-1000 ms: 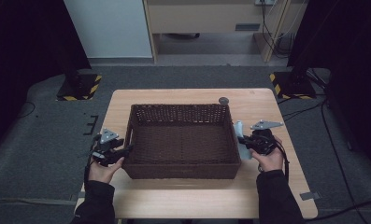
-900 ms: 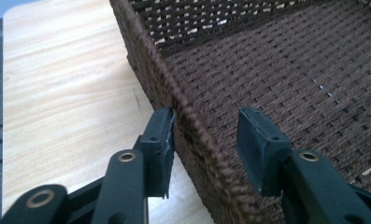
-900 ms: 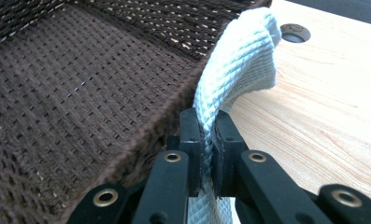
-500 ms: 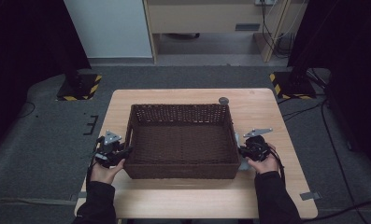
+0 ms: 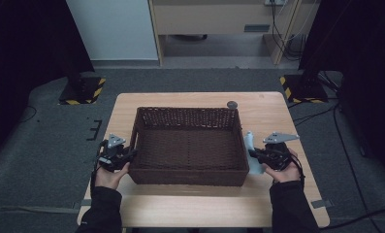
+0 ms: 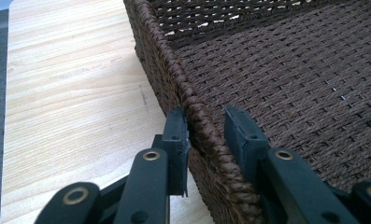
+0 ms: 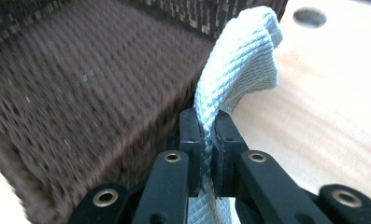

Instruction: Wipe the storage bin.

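Observation:
A brown wicker basket (image 5: 187, 180) sits on the middle of the wooden table (image 5: 277, 111). My left gripper (image 5: 128, 155) straddles the left rim (image 6: 192, 107). Its jaws have just been closing. The outer pad (image 6: 176, 133) touches the weave and the inner pad (image 6: 241, 133) stands a sliver off. My right gripper (image 5: 258, 156) is by the basket's right wall, shut on a pale blue woven cloth (image 5: 250, 153). In the right gripper view the cloth (image 7: 244, 60) rises from between the pads and curls over at its top.
A small round hole (image 5: 232, 104) lies in the tabletop behind the basket. Bare wood borders the basket on all sides, widest at the front. Black stands with yellow-striped feet (image 5: 86, 91) flank the table on the grey floor.
The left jaws have narrowed around the basket's rim while that hand kept still. The right gripper, with the cloth in it, has shifted nearer to me beside the right wall.

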Demonstrator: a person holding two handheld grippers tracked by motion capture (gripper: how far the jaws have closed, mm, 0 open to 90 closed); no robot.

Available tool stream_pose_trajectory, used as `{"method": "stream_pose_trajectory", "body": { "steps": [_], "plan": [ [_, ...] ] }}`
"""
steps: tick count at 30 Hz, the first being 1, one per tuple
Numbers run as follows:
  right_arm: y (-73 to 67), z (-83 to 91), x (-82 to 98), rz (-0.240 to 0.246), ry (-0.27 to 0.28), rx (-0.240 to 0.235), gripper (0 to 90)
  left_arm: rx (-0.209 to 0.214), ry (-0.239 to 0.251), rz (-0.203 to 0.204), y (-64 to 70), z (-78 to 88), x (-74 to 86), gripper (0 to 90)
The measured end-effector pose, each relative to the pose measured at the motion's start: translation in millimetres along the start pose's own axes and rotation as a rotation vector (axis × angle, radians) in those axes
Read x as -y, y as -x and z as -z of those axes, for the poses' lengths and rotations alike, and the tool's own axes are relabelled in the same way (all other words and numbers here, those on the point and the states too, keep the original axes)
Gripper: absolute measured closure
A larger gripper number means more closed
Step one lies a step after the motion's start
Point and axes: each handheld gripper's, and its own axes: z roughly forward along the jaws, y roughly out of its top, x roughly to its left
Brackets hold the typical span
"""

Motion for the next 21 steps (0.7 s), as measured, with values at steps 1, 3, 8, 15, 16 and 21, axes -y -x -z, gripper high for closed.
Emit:
{"method": "stream_pose_trajectory", "body": {
  "steps": [1,3,8,15,16,21],
  "plan": [
    [-1.1,-5.5,4.7,-0.012,-0.028,0.003,85.2,0.0,-0.001,0.002,-0.2,-0.2,-0.2,69.7],
    [-0.2,-15.2,12.4,-0.02,-0.06,0.013,85.2,-0.001,-0.002,-0.002,-1.4,-1.4,-1.4,69.7],
    [1.7,-41.3,31.0,-0.052,-0.149,0.012,85.2,0.002,0.006,0.011,-4.9,-6.3,-4.8,69.8],
    [0.8,-27.9,14.9,-0.044,-0.059,0.019,85.2,-0.002,0.013,0.014,-5.8,-7.6,-5.6,68.0],
    [0.6,-21.1,11.8,-0.038,-0.037,0.014,85.2,-0.008,0.013,0.015,-6.1,-7.4,-5.5,66.2],
    [-2.8,2.8,1.2,-0.031,0.036,0.017,85.3,-0.028,0.02,0.025,-7.0,-6.1,-4.0,54.9]
  ]
}}
